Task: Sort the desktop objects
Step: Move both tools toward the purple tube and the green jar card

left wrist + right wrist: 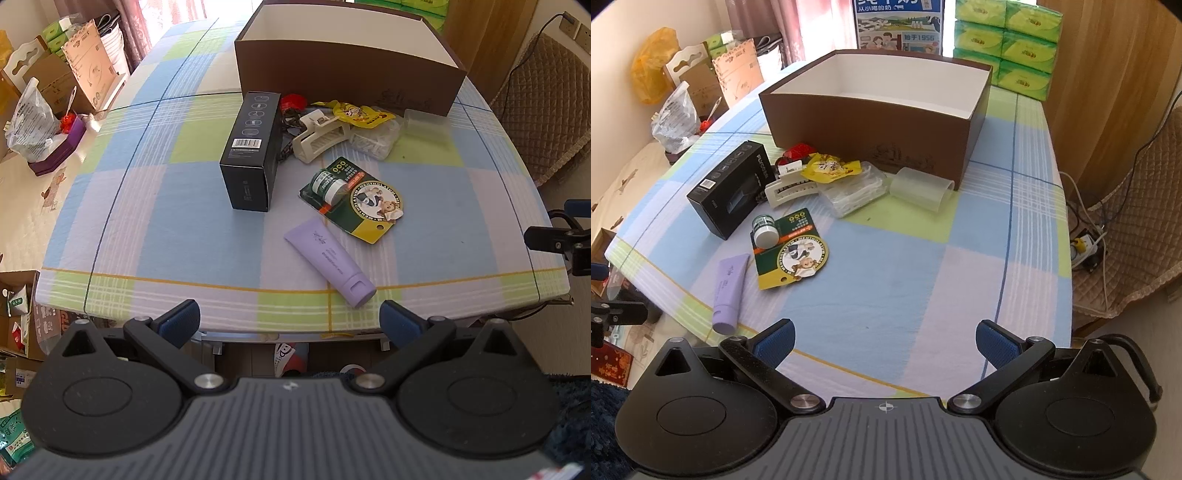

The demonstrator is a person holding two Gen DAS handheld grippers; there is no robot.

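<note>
Both the left gripper [290, 318] and right gripper [885, 339] are hovering wide apart and empty at bottom centre. The lilac plastic tube [330, 261] is lying nearest on the checked bench [155, 221]; approaching it crosswise looks best before lifting toward the brown open cardboard box [347, 70] at upper centre.

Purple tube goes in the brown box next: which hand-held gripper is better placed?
Left. The purple tube lies just ahead of the open left hand-held gripper; from the right hand-held gripper it sits far off to the side.
</note>
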